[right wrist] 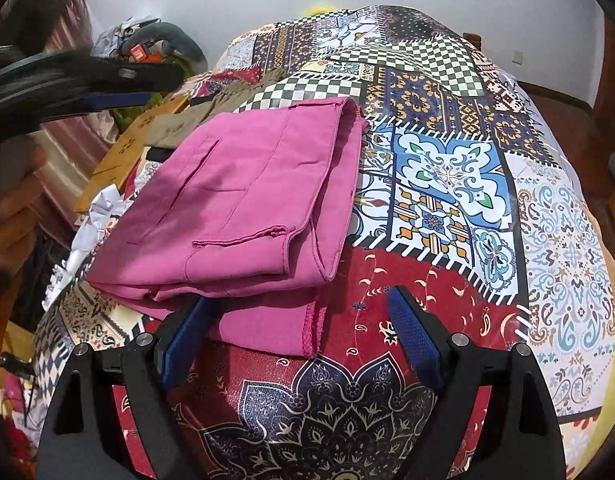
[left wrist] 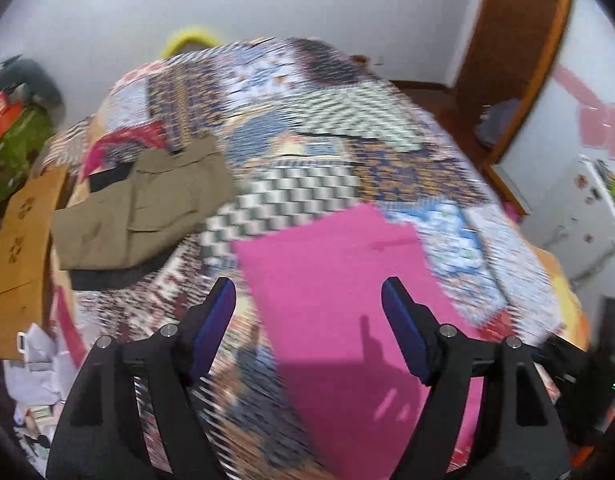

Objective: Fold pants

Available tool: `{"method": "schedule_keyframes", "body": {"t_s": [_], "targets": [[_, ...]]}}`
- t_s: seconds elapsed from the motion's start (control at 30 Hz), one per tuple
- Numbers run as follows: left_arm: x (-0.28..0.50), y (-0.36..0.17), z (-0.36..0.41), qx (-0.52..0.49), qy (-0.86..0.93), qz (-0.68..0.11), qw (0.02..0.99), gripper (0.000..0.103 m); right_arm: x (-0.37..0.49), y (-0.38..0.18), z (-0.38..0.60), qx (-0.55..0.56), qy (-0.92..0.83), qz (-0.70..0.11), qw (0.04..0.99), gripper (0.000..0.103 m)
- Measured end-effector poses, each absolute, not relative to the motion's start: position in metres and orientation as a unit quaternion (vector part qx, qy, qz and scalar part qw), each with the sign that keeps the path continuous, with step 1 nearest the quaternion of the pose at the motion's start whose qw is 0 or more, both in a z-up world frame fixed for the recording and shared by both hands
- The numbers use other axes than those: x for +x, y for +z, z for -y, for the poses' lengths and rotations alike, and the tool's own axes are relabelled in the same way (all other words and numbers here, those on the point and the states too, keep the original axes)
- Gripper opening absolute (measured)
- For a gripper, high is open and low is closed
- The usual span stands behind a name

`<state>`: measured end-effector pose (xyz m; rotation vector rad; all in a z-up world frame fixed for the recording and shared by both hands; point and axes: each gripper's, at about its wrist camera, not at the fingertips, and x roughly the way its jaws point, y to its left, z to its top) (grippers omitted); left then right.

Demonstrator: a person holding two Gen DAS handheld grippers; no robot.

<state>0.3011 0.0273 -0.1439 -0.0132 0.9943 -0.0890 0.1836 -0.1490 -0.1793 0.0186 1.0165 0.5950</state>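
Right wrist view: pink pants [right wrist: 235, 216] are lying folded into a layered rectangle on the patchwork-printed tablecloth [right wrist: 447, 184], occupying the frame from 9 to 12 o'clock of centre. Right gripper [right wrist: 303, 344] is hovering at 6 o'clock with jaws spread apart, gripping nothing; its left fingertip is sitting just beside the near hem. Left gripper [right wrist: 107, 92] is appearing at 10 o'clock. Left wrist view, blurred: left gripper [left wrist: 309, 328] is hanging over the pink pants [left wrist: 347, 300], jaws released. Folded khaki pants [left wrist: 147, 208] are lying at 9 o'clock beside a brown cardboard piece [left wrist: 23, 240].
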Motion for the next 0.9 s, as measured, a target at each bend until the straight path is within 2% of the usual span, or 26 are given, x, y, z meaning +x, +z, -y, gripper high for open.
{"method": "schedule_keyframes", "body": {"t_s": [0.43,0.5,0.7,0.9], "targets": [[0.385,-0.226,-0.067,-0.003,0.028,-0.563,0.826,0.076,0.181,-0.163,0.163,-0.005,0.254,-0.454,0.854,0.086],[0.389,-0.245,-0.07,-0.004,0.039,-0.587,0.809,0.083,0.182,-0.16,0.167,-0.006,0.248,-0.451,0.857,0.086],[0.365,-0.247,-0.086,-0.012,0.051,-0.574,0.817,0.094,0.181,-0.153,0.177,-0.009,0.232,-0.441,0.867,0.086],[0.316,-0.235,-0.113,-0.029,0.057,-0.572,0.818,0.096,0.18,-0.146,0.186,-0.013,0.22,-0.428,0.877,0.086]]}}
